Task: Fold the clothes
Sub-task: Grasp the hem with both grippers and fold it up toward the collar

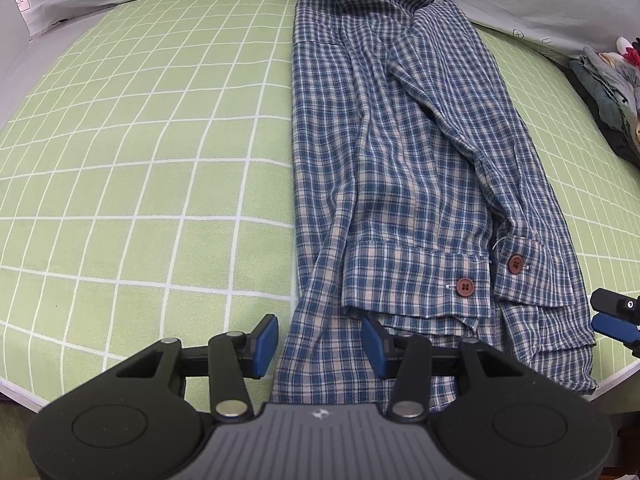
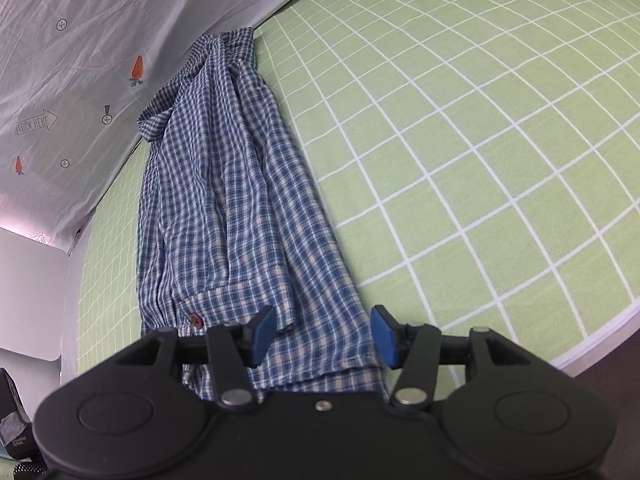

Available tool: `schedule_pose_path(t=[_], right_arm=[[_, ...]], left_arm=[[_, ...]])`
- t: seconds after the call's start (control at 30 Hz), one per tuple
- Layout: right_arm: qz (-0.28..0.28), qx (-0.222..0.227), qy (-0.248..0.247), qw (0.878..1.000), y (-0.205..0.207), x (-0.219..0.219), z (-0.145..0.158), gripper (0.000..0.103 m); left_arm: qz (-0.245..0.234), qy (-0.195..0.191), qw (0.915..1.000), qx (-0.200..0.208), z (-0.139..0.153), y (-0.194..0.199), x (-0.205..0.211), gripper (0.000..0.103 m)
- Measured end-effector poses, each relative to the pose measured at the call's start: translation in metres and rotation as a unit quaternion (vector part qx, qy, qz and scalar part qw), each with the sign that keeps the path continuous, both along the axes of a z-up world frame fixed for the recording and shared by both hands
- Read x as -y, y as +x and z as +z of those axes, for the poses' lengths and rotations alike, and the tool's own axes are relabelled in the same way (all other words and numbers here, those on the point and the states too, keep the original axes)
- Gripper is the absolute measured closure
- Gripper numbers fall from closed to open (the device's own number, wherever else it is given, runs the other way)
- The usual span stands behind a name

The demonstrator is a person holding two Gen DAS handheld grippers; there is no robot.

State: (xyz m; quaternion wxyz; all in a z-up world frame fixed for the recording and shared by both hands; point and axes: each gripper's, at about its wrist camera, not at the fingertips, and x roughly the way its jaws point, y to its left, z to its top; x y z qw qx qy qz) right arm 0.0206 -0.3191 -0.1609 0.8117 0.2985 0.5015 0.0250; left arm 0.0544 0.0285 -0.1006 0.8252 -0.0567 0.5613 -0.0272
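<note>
A blue and white checked shirt (image 1: 400, 168) lies folded lengthwise into a long strip on a green grid sheet (image 1: 140, 160), sleeves laid on top, two cuffs with brown buttons near the front edge. My left gripper (image 1: 320, 344) is open, its blue pads either side of the shirt's near left hem corner. My right gripper (image 2: 324, 336) is open over the shirt's (image 2: 224, 200) near hem; one of its fingers (image 1: 612, 322) shows at the right edge of the left wrist view.
A grey printed pillow or cover (image 2: 72, 80) lies along the far side of the bed. A pile of other clothes (image 1: 612, 84) sits at the right. The bed's front edge (image 2: 592, 340) is close to both grippers.
</note>
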Motion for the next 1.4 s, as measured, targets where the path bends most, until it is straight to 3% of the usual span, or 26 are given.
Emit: schedule_pose_path(t=[0.2, 0.37, 0.43, 0.47, 0.5, 0.57, 0.63, 0.73, 0.77, 1.1, 1.4], right_arm=[[0.004, -0.017, 0.029, 0.999, -0.002, 0.007, -0.009, 0.047], [0.015, -0.028, 0.077, 0.997, -0.003, 0.007, -0.019, 0.068], [0.015, -0.039, 0.1, 0.994, -0.003, 0.006, -0.026, 0.082], [0.015, -0.044, 0.109, 0.993, -0.003, 0.006, -0.029, 0.09], [0.016, -0.048, 0.115, 0.992, -0.003, 0.005, -0.031, 0.093], [0.017, -0.045, 0.13, 0.99, -0.003, 0.003, -0.03, 0.097], [0.015, -0.026, 0.15, 0.988, -0.001, 0.003, -0.022, 0.097], [0.016, 0.002, 0.161, 0.987, 0.011, 0.002, -0.008, 0.098], [0.017, 0.01, 0.162, 0.987, 0.016, 0.001, -0.004, 0.098], [0.001, 0.051, 0.163, 0.985, 0.075, 0.002, 0.017, 0.098], [-0.033, 0.039, 0.171, 0.984, 0.12, 0.013, 0.005, 0.098]], left_arm=[[-0.008, -0.011, 0.9998, -0.014, -0.002, -0.003, 0.0, 0.054], [-0.01, -0.028, 0.9995, -0.013, -0.001, -0.009, 0.001, 0.059], [-0.01, -0.034, 0.9993, -0.014, -0.001, -0.01, 0.002, 0.072], [-0.009, -0.038, 0.9991, -0.016, -0.001, -0.01, 0.002, 0.088], [-0.001, -0.053, 0.9984, -0.02, -0.002, -0.01, -0.001, 0.097], [0.018, -0.088, 0.9956, -0.027, -0.003, -0.013, -0.007, 0.099], [0.045, -0.14, 0.9889, -0.023, 0.004, -0.012, -0.017, 0.1], [0.086, -0.218, 0.972, -0.015, 0.014, -0.012, -0.031, 0.1], [0.092, -0.23, 0.9689, -0.01, 0.021, -0.013, -0.033, 0.1], [0.097, -0.228, 0.9679, 0.044, 0.051, 0.042, -0.031, 0.1], [0.125, -0.237, 0.9622, 0.051, 0.05, 0.087, -0.041, 0.1]])
